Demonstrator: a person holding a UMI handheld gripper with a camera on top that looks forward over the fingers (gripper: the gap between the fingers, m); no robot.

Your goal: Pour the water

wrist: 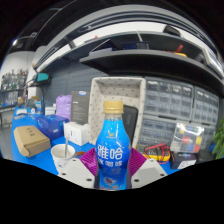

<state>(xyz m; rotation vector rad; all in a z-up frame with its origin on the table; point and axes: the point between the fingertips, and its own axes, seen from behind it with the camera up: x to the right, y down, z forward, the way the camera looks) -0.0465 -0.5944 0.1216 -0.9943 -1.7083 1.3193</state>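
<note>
Right now the gripper (112, 178) pinches the blue bottle (112, 150) — both pink pads (88, 180) press its sides, bottle upright between the fingers — white cup (63, 153) just left

We see a bottle (113, 150) with a bright blue label, white lettering on it and a pale yellow-orange cap. The gripper (113, 178) shows magenta pads on its white fingers (75, 172), one at each side of the bottle's lower part. The table (20, 163) is blue. On it sits a white cup (63, 153) with a brown inside, a tan box (32, 141), a dark blue pack (50, 126) and a white carton (78, 131). A purple container (63, 106) stands farther back. Beside the bottle lies something red and multicoloured (157, 152), perhaps a wrapper. The drawer cabinet (175, 108) behind is grey.
</note>
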